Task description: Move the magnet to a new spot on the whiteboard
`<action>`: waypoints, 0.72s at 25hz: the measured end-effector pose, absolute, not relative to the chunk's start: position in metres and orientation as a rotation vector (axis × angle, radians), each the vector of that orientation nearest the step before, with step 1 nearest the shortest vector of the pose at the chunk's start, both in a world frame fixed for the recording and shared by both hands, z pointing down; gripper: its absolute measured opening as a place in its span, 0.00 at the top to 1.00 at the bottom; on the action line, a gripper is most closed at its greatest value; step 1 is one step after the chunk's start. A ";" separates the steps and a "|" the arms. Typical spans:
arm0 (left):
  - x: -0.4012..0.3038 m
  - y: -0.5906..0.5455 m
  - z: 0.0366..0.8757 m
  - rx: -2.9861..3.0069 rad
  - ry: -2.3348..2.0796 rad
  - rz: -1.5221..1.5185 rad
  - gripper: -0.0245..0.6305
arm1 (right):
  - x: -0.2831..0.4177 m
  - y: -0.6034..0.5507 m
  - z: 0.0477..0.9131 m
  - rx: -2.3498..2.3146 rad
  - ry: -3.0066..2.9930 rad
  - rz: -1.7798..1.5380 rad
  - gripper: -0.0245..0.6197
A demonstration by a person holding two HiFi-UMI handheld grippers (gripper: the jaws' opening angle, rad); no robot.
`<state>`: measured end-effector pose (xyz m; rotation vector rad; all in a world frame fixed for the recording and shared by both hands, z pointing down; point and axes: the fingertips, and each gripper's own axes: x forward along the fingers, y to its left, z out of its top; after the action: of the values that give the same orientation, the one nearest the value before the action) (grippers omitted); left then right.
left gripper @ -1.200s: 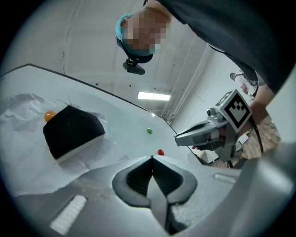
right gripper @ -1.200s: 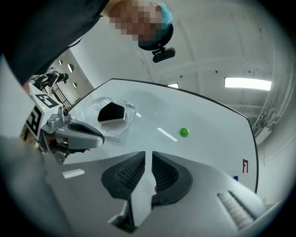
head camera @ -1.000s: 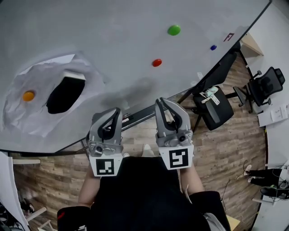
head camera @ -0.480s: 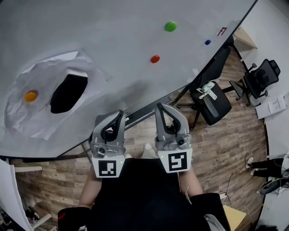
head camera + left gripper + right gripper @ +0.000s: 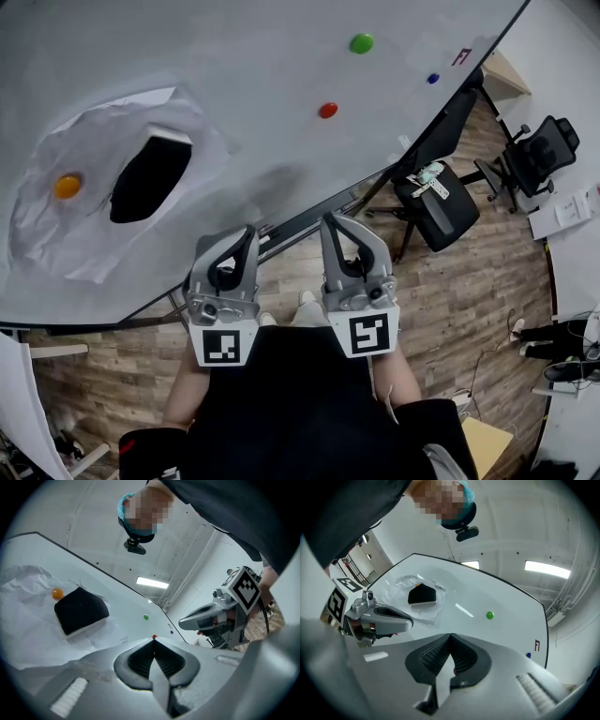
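Observation:
On the whiteboard (image 5: 244,56) sit a green magnet (image 5: 361,42), a red magnet (image 5: 327,110), a small blue magnet (image 5: 432,79) and an orange magnet (image 5: 67,186). My right gripper (image 5: 330,221) is shut and empty, below the red magnet and apart from the board. My left gripper (image 5: 247,230) hangs beside it, jaws together with nothing in them. In the left gripper view the red magnet (image 5: 154,637) peeks just over the closed jaw tips. The right gripper view shows the green magnet (image 5: 489,615) beyond its closed jaws.
A black eraser (image 5: 150,180) lies on crumpled white paper (image 5: 56,234) at the board's left, next to the orange magnet. Below the board's edge are a wooden floor, a black stool (image 5: 436,202) and an office chair (image 5: 539,155) to the right.
My right gripper has drawn back a little from the red magnet. The left gripper and the magnets have not shifted on the board.

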<state>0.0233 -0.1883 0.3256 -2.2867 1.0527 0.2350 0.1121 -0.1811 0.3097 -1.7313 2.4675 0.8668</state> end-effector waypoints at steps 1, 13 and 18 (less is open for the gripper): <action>0.022 -0.188 0.327 -2.290 1.053 0.236 0.96 | 0.111 -0.180 0.310 -1.733 2.468 0.867 0.96; 0.015 -0.188 0.331 -2.318 1.045 0.240 0.96 | 0.107 -0.178 0.314 -1.779 2.467 0.859 0.96; 0.019 -0.187 0.331 -2.323 1.037 0.248 0.96 | 0.109 -0.176 0.315 -1.793 2.472 0.862 0.96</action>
<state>0.0185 -0.1866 0.3312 -2.3230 1.0370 0.2482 0.1092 -0.1760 0.3148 -1.7926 2.4723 0.8617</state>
